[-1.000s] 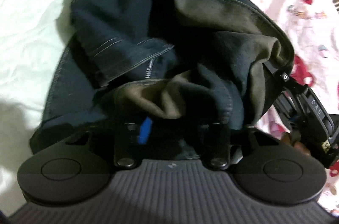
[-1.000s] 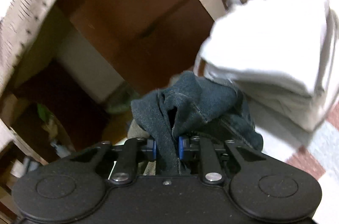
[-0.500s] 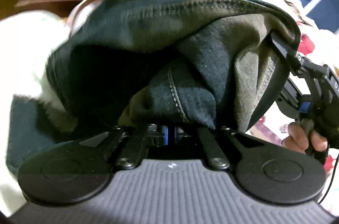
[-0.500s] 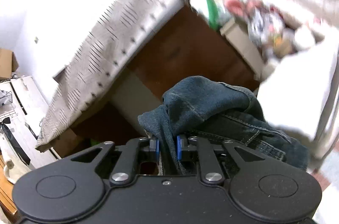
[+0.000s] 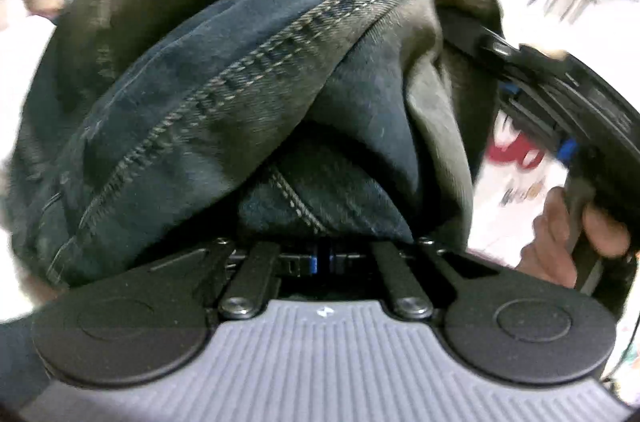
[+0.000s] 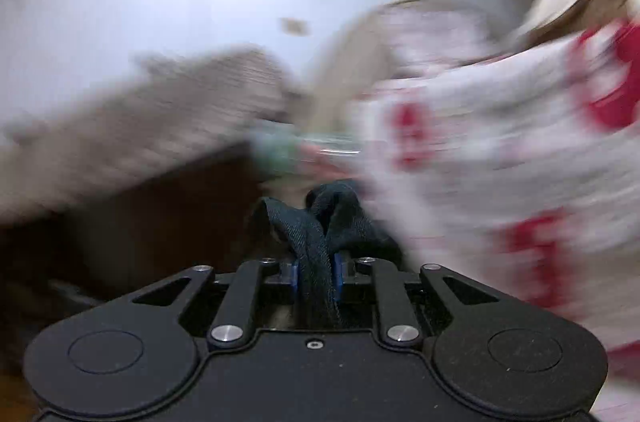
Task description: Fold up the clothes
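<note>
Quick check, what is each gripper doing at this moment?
Left gripper: shut on the dark jeans.
Right gripper: shut on a bunched fold of the same jeans.

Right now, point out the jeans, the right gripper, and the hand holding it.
jeans (image 5: 240,94), left wrist view, on the stitched seam.
right gripper (image 6: 316,280), right wrist view, midway between its blue pads, shut on denim.
hand (image 5: 560,242), left wrist view, on the fingers around the handle.

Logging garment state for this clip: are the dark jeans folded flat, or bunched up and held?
Bunched and held. The jeans drape in loose folds over the left gripper, and the right gripper pinches a gathered wad between its fingers.
</note>
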Demonstrator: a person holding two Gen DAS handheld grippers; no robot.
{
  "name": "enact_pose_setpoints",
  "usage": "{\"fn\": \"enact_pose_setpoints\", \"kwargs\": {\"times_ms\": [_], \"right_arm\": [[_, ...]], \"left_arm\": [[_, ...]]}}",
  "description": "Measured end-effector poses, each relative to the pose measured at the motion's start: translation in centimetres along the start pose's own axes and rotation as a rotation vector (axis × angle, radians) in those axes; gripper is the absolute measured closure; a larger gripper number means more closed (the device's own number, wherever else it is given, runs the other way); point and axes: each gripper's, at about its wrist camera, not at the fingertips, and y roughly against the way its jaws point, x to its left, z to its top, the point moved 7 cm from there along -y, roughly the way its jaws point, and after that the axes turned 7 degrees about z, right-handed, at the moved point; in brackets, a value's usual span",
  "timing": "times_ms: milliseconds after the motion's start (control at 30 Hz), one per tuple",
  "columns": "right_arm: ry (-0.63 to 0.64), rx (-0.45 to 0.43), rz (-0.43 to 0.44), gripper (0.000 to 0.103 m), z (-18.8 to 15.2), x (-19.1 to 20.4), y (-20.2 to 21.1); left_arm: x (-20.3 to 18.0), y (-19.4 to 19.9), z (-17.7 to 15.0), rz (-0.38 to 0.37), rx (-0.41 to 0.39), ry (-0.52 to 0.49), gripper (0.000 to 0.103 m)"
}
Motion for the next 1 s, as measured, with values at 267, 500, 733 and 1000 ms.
{"fn": "enact_pose_setpoints", "kwargs": {"times_ms": [267,500,733,1000], "right_arm": [[-0.28,0.336,-0.243,0.052,-19.4,-10.6,2.3],[-0.506,0.42,-0.275,0.051,-26.3,-13.7,6.4],[-0.639,0.446,-0.188,0.051,-29.4,-12.2,6.0],[-0.954,0.544,-0.021,0.05,-33.8,-11.3,2.9]], "left_arm": [[3.7,-7.5,-4.4,0.074,0.141,-0.128,0.055],[11.2,-10.4,-6.2,0.13,0.204,-0.121,0.052],[15.5,-12.2,-8.0,0.19,0.248,-0.14,0.052],[14.4,-13.4,-7.7,0.289,0.184,-0.233,0.043]]}}
